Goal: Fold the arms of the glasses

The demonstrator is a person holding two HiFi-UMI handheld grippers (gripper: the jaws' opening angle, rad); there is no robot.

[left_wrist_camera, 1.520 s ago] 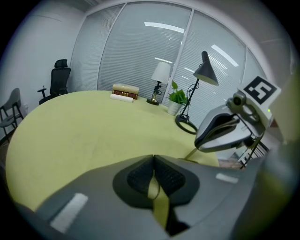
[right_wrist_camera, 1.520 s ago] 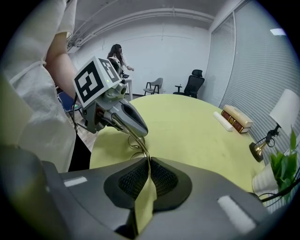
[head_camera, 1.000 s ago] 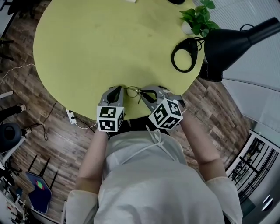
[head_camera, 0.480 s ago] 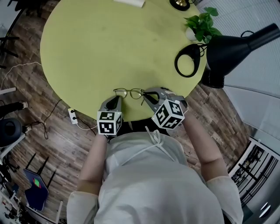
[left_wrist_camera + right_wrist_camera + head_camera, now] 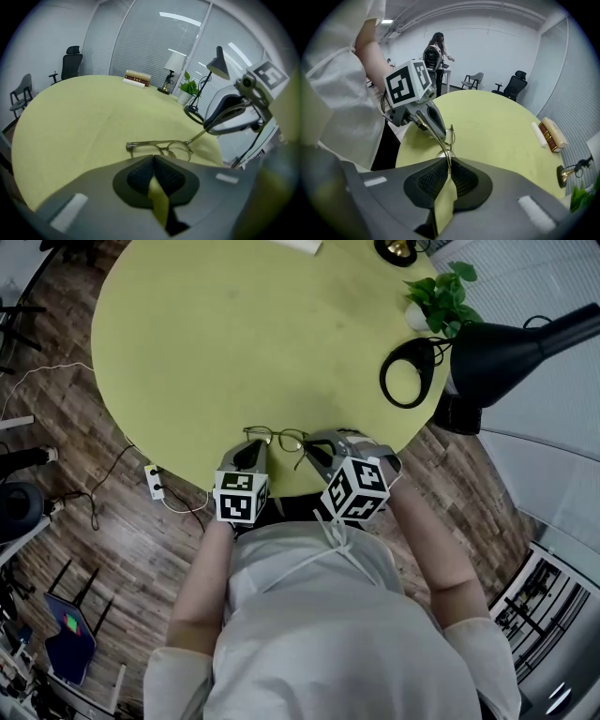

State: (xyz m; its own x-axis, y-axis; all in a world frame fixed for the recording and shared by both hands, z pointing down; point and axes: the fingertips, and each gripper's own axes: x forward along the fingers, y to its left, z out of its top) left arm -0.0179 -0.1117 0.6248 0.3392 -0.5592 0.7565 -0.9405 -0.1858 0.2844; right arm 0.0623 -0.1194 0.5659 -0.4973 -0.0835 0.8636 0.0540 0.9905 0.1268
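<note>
Round yellow-green table (image 5: 234,334), seen from above; person stands at its near edge, a hand-held gripper in each hand

Glasses (image 5: 275,437) lie on the table close to the near edge, between the two gripper tips, lenses facing away from the person. Thin metal frame, round lenses

Left hand-held gripper (image 5: 251,451): in its own view the jaws (image 5: 153,158) are pressed together with nothing between the pads. Tips sit just short of the glasses (image 5: 159,147), near the frame's left end; cannot tell if they touch it

Right hand-held gripper (image 5: 314,448): jaws (image 5: 450,161) closed on the thin right arm of the glasses (image 5: 449,138), which runs out from between the pads toward the frame. From the left gripper view this arm sticks out at an angle from the right hinge into the right hand-held gripper (image 5: 234,112), so it is not folded

Far right of the table: black desk lamp (image 5: 506,334), small green plant (image 5: 441,298), black ring-shaped object (image 5: 408,371). Books (image 5: 137,77) at the far edge
</note>
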